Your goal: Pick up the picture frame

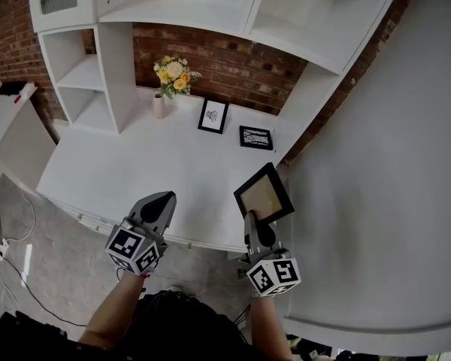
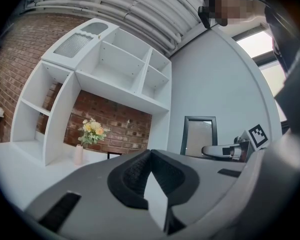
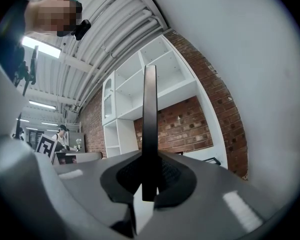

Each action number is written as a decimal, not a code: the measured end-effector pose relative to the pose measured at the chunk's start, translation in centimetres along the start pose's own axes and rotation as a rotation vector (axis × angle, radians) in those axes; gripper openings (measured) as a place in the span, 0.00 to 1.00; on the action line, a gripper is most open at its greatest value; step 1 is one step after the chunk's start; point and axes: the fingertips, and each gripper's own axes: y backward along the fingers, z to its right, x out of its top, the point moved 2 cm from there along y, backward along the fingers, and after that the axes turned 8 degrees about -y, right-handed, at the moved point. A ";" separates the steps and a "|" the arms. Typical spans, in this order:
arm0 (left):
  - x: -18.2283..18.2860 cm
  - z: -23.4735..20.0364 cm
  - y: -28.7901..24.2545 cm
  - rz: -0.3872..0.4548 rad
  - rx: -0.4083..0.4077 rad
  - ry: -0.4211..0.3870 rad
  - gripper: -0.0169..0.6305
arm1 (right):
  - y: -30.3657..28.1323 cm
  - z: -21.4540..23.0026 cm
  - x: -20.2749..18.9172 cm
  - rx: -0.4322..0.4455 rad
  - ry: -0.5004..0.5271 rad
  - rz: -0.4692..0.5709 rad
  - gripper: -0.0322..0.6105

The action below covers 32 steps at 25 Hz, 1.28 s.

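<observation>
A person is holding a grey two-jaw gripper in each hand over the front of a white desk (image 1: 135, 164) that is standing against a red brick wall (image 1: 233, 66). The right gripper (image 1: 252, 218) is clamping the lower edge of a black-edged rectangular picture frame (image 1: 264, 194) with a tan panel, holding it upright over the desk's right front corner, beside a plain white wall. In the right gripper view this picture frame (image 3: 150, 109) is showing edge-on as a thin dark bar, with the pads pressing on it from both sides. The left gripper (image 1: 163, 199) is hovering near the desk's front edge, well apart from the held frame, its jaws closed together on nothing. Farther back on the desk, a small pale pink vase (image 1: 158, 105) of yellow flowers is standing. To its right, a black frame with a white print (image 1: 213, 116) is standing upright, and a second dark frame (image 1: 255, 137) is sitting beside that. White shelving (image 1: 83, 74) is rising above.
</observation>
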 end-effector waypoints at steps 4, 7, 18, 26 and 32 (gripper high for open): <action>0.2 0.1 0.1 -0.005 0.002 0.001 0.03 | 0.2 -0.5 0.3 0.003 0.008 0.005 0.09; 0.3 -0.2 0.5 -0.014 0.008 0.003 0.03 | 0.4 -0.8 0.2 0.008 0.006 0.005 0.09; -0.2 -0.2 1.7 -0.040 0.008 0.028 0.03 | 1.4 -1.0 -0.8 -0.011 -0.012 -0.017 0.09; -0.9 -0.1 2.1 -0.058 0.003 0.033 0.03 | 1.3 -1.0 -1.7 -0.009 -0.018 -0.035 0.09; -1.2 -0.3 2.2 -0.074 0.004 0.035 0.03 | 1.0 -0.9 -2.1 -0.011 -0.030 -0.037 0.09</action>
